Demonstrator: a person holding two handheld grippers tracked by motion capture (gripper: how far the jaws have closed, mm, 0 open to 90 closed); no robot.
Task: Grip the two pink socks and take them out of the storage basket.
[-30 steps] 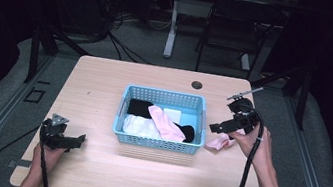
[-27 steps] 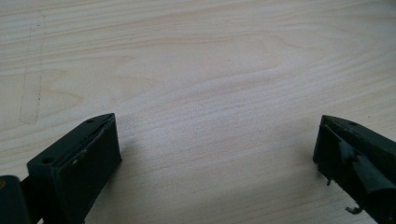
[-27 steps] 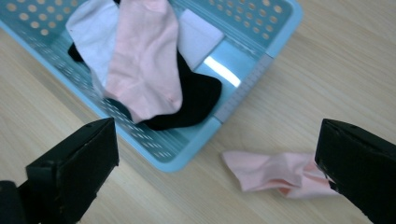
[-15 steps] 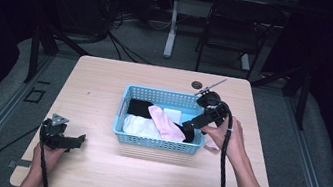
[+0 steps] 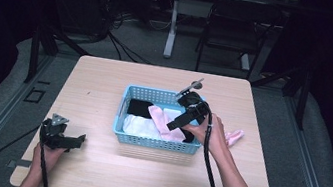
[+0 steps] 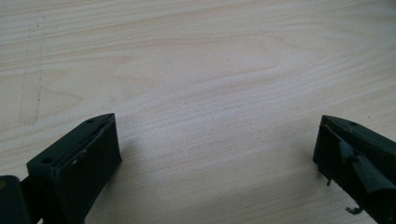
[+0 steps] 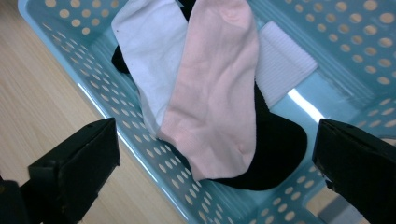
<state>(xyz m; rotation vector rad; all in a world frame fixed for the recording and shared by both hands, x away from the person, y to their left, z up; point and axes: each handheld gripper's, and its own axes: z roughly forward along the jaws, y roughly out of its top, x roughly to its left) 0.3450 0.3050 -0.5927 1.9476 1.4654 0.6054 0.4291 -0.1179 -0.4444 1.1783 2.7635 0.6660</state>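
Observation:
A blue perforated basket stands mid-table and holds a pink sock, a white sock and black socks. My right gripper hovers open over the basket's right half, holding nothing. In the right gripper view its jaws straddle the pink sock, which lies across the white sock, a black sock and a white ribbed sock. A second pink sock lies on the table to the right of the basket. My left gripper rests open at the front left over bare wood.
The wooden table has free room left of and behind the basket. A small dark round thing, partly hidden by the gripper's plate, sits behind the basket. A chair and a table leg stand on the floor beyond the far edge.
My right gripper has moved left from beside the basket's right side to over its inside. The left gripper has stayed put.

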